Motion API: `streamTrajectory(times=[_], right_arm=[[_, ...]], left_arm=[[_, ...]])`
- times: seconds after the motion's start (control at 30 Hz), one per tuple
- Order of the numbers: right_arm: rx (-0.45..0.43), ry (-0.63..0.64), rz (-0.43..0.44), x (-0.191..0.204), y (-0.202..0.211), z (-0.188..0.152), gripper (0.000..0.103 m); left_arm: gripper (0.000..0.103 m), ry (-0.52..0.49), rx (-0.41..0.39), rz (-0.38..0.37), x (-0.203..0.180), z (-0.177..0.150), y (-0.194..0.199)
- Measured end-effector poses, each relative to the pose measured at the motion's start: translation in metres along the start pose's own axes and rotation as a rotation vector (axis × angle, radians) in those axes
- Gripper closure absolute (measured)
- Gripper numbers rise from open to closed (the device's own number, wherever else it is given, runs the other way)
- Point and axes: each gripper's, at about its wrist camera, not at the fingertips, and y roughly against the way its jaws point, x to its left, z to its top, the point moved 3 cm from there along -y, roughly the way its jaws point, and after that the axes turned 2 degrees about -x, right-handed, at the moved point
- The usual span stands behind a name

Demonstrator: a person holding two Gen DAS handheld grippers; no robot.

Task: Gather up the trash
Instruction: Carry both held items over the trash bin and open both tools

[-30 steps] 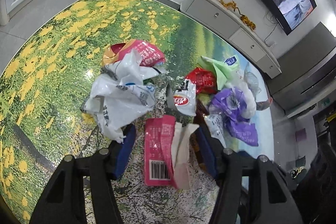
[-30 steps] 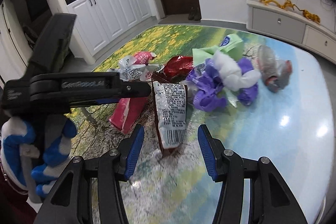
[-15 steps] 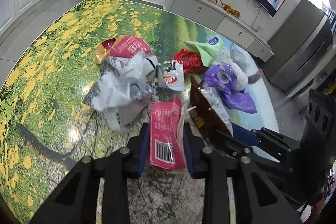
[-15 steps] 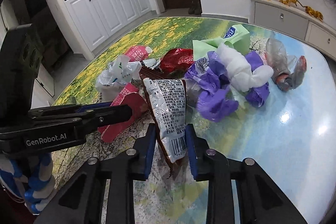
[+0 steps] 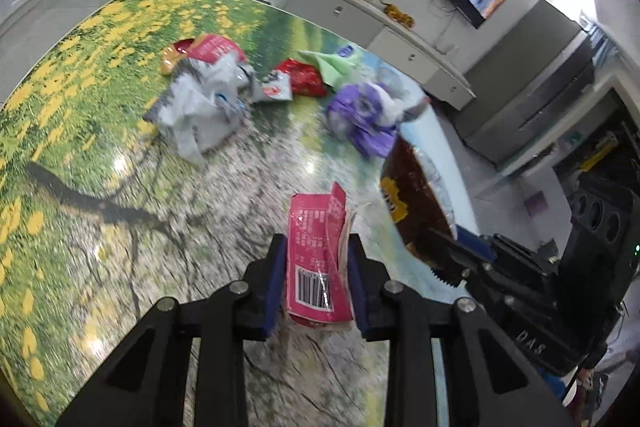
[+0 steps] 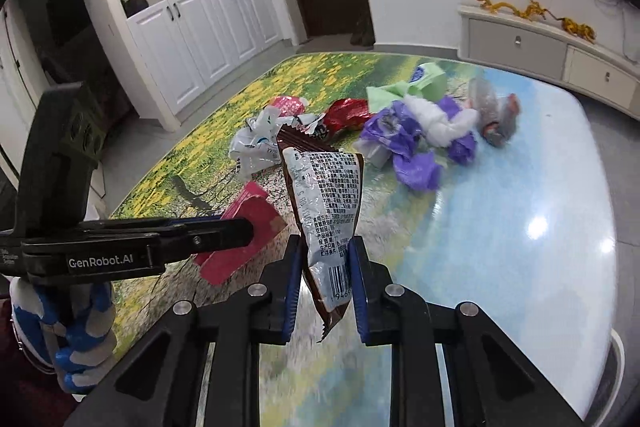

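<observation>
1. Left gripper [image 5: 316, 277]: fingers narrow, clamped on the pink wrapper [image 5: 318, 251]. It is pinched at the barcode end; its long axis runs forward along the fingers and it sits clear of the table [image 5: 120, 227].
2. Right gripper [image 6: 325, 285]: fingers narrow, clamped on the brown snack wrapper [image 6: 326, 211]. Same layout: barcode end is in the pads, torn top points forward and up, and it hangs above the table.
3. Both tools are loaded and sit side by side, the right one just to the right of the left. Judgement: next is carry and drop. No bin shows in either view, so I can't tell the drop direction.
4. Wrapper look: both are flat, crinkled, empty-looking film. They are light and floppy; the free ends may flap.
5. Remaining pile lies ahead, well apart from both grippers: white plastic bag [image 5: 200, 115] on the left, red foil packet [image 5: 304, 79] and green wrapper [image 5: 336, 65] mid, purple bag [image 5: 360, 119] on the right.
6. Left tool is nearer the white bag; right is nearer the purple bag.
</observation>
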Motion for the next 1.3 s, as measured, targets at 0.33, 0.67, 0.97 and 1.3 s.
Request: streamTrajectory(times=[0.33,0.67,0.97,1.3], right_arm=[[-0.075,-0.048,-0.068,-0.015,0.054,-0.016,0.081],[-0.118,-0.098,-0.078,-0.033,0.077,-0.028,0.081],[-0.161,-0.139,-0.065,-0.048,0.086,-0.027,0.081],[-0.228,-0.248,-0.122,-0.100,0.118,-0.040,0.081]], left_arm=[[0.075,-0.048,-0.048,-0.050,-0.022,-0.011,0.028],[0.075,-0.032,-0.066,-0.112,-0.026,0.007,0.033],[0.075,-0.056,-0.100,-0.126,-0.041,0.042,0.037],[0.075,-0.139,-0.002,-0.253,-0.131,0.055,-0.010]])
